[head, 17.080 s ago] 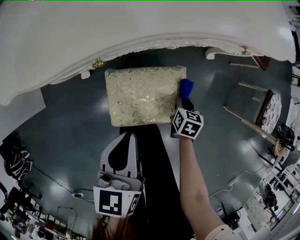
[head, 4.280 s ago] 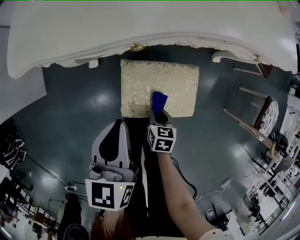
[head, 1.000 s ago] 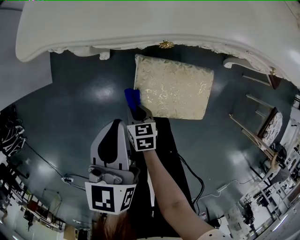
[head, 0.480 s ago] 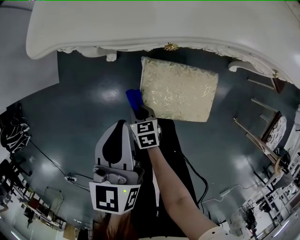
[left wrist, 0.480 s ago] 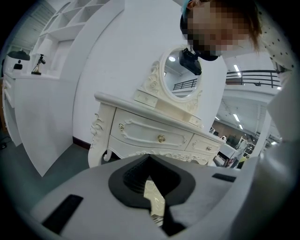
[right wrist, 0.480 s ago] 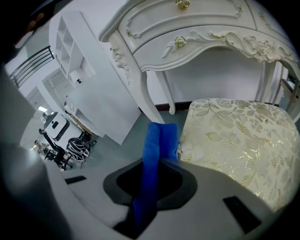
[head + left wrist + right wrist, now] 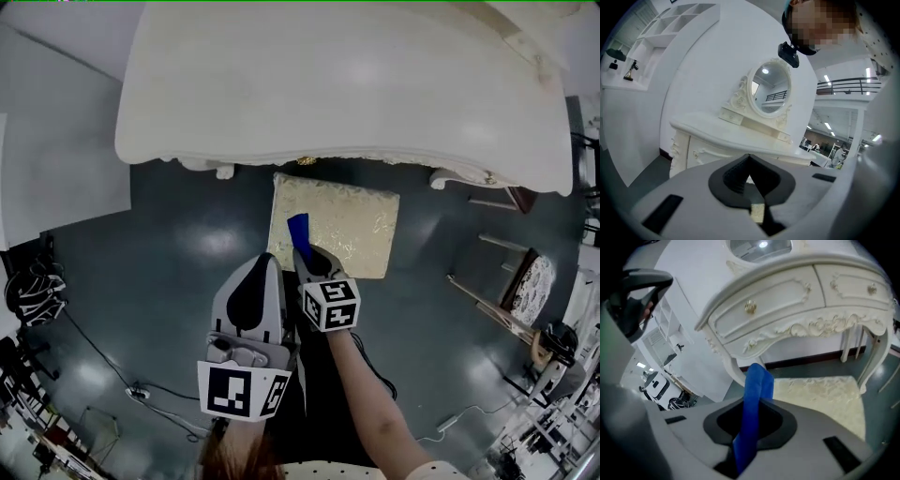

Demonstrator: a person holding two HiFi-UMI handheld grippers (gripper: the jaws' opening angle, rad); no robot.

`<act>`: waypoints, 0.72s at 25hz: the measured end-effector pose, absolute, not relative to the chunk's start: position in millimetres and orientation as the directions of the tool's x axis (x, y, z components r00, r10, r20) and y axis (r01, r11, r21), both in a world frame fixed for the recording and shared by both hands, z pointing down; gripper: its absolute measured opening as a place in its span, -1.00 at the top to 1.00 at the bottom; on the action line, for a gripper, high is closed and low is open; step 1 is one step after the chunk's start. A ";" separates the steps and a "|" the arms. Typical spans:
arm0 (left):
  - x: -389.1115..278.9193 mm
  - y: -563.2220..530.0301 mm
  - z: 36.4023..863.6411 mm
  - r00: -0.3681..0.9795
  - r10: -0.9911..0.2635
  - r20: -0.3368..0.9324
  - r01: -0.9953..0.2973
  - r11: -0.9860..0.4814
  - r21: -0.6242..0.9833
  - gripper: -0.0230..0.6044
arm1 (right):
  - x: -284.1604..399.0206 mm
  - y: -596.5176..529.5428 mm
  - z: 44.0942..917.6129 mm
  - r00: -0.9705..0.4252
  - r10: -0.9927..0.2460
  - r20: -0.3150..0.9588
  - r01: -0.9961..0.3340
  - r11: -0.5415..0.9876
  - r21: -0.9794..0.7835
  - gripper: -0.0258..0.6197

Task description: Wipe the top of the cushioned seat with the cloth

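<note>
right gripper (image 7: 304, 251) pinches blue cloth (image 7: 298, 230), strip jutting past its jaws as wiping edge | cushioned seat (image 7: 354, 225) just ahead-right of it, contact unclear | left gripper (image 7: 264, 262) pressed together, empty, alongside, likely idle

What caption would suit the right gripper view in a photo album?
Right gripper shut on a blue cloth, cushioned seat and white dressing table ahead.

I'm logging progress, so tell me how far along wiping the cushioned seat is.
Done: the blue cloth is clamped in the right tongs. In hand: it is over the near-left part of the cushioned seat; contact isn't clear. Left: nothing shows which areas were wiped, so count the rest as pending. The left tongs are shut and empty.
</note>
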State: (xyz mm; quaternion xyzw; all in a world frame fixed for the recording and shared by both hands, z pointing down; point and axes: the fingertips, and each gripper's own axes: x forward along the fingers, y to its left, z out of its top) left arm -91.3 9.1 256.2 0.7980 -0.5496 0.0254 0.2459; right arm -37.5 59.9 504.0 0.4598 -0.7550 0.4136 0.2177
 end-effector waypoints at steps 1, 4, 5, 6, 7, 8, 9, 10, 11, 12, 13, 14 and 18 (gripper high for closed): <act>-83.1 5.2 245.8 0.411 -0.864 0.290 -0.882 -0.295 0.368 0.93 | -23.2 54.4 485.9 -0.465 -0.544 0.698 -0.883 0.227 -0.411 0.73; -57.5 -1.2 216.0 0.464 -0.854 0.233 -0.853 -0.361 0.377 0.93 | 15.5 43.8 430.2 -0.420 -0.623 0.660 -0.903 0.215 -0.371 0.73; -49.6 -1.8 206.2 0.482 -0.849 0.216 -0.843 -0.382 0.379 0.93 | 26.6 42.6 411.6 -0.408 -0.646 0.645 -0.907 0.210 -0.364 0.73; -42.6 -1.9 195.7 0.499 -0.843 0.200 -0.832 -0.403 0.381 0.93 | 36.6 42.3 392.9 -0.398 -0.668 0.629 -0.911 0.204 -0.360 0.73; -36.3 -2.0 184.7 0.516 -0.836 0.184 -0.821 -0.423 0.383 0.93 | 45.7 42.3 374.2 -0.388 -0.689 0.612 -0.913 0.196 -0.358 0.73; -30.4 -1.9 173.2 0.533 -0.830 0.168 -0.810 -0.442 0.386 0.93 | 54.3 42.4 355.6 -0.378 -0.709 0.595 -0.915 0.188 -0.357 0.73; -24.7 -1.6 161.9 0.547 -0.823 0.152 -0.799 -0.460 0.387 0.93 | 62.6 42.8 337.7 -0.368 -0.728 0.579 -0.917 0.180 -0.356 0.73; -19.4 -0.6 150.8 0.560 -0.817 0.137 -0.790 -0.475 0.388 0.93 | 70.6 44.1 320.6 -0.358 -0.744 0.564 -0.919 0.172 -0.356 0.73; -14.8 1.2 140.1 0.569 -0.813 0.124 -0.782 -0.488 0.387 0.93 | 77.8 46.9 304.3 -0.347 -0.759 0.551 -0.920 0.163 -0.356 0.73; -11.0 3.3 129.5 0.576 -0.810 0.111 -0.776 -0.499 0.385 0.93 | 83.9 50.4 288.5 -0.338 -0.772 0.538 -0.921 0.154 -0.358 0.73; -7.8 5.1 118.8 0.582 -0.807 0.098 -0.771 -0.510 0.381 0.93 | 89.1 53.8 273.1 -0.329 -0.785 0.524 -0.921 0.145 -0.360 0.73; -4.8 6.2 107.9 0.586 -0.806 0.085 -0.768 -0.520 0.375 0.93 | 93.6 56.3 257.9 -0.321 -0.798 0.510 -0.921 0.139 -0.363 0.73; 6.6 12.0 65.3 0.605 -0.796 0.026 -0.752 -0.560 0.347 0.93 | 107.7 63.4 201.2 -0.298 -0.840 0.453 -0.924 0.135 -0.357 0.73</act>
